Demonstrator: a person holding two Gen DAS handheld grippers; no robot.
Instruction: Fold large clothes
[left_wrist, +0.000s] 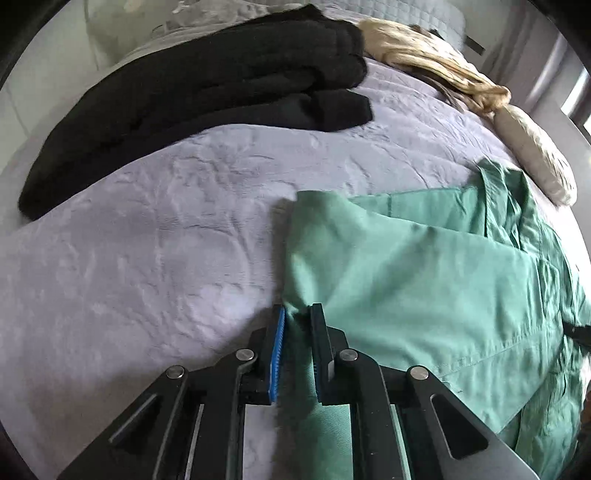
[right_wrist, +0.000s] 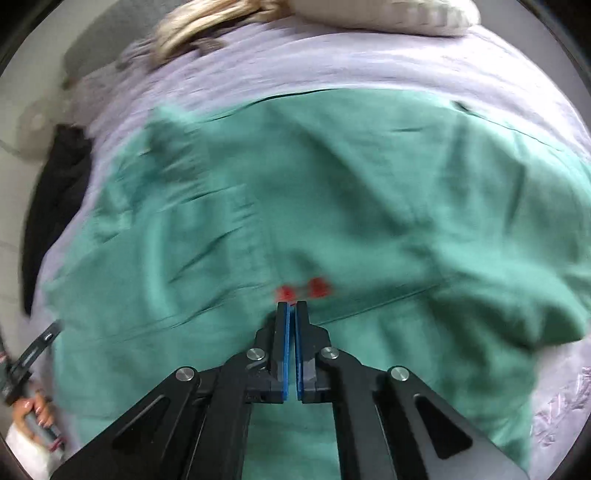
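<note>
A: Surface noted: a bed covered by a pale lilac quilted bedspread (left_wrist: 155, 229), its stitched pattern slightly rumpled. A grey padded headboard (left_wrist: 417, 16) is seen at the far end, and a light wall with a window edge is glimpsed at the right of the left wrist view.

B: Other items recorded on the bedspread: a folded black garment (left_wrist: 192, 96) at the far left, a cream-and-tan bundle of cloth (left_wrist: 424, 62) near the headboard, and an off-white pillow (left_wrist: 532, 155) beside it.

A: The green shirt (right_wrist: 332, 192) is spread flat over the near side of the bed, well apart from the black garment. One edge is folded over, as shown in the left wrist view.

B: Left gripper (left_wrist: 298, 314): jaws narrowed, with the shirt's left edge pinched between the blue pads.

A: Right gripper (right_wrist: 291, 306): jaws brought together almost completely, tips at a seam of the shirt. A thin fold may be caught between the pads, but the blur prevents confirmation. Two red marks (right_wrist: 303, 290) are seen just beyond the tips; their nature cannot be told.

B: In the right wrist view, a hand (right_wrist: 35, 410) is recorded at the lower left, wrapped around a handle.
</note>
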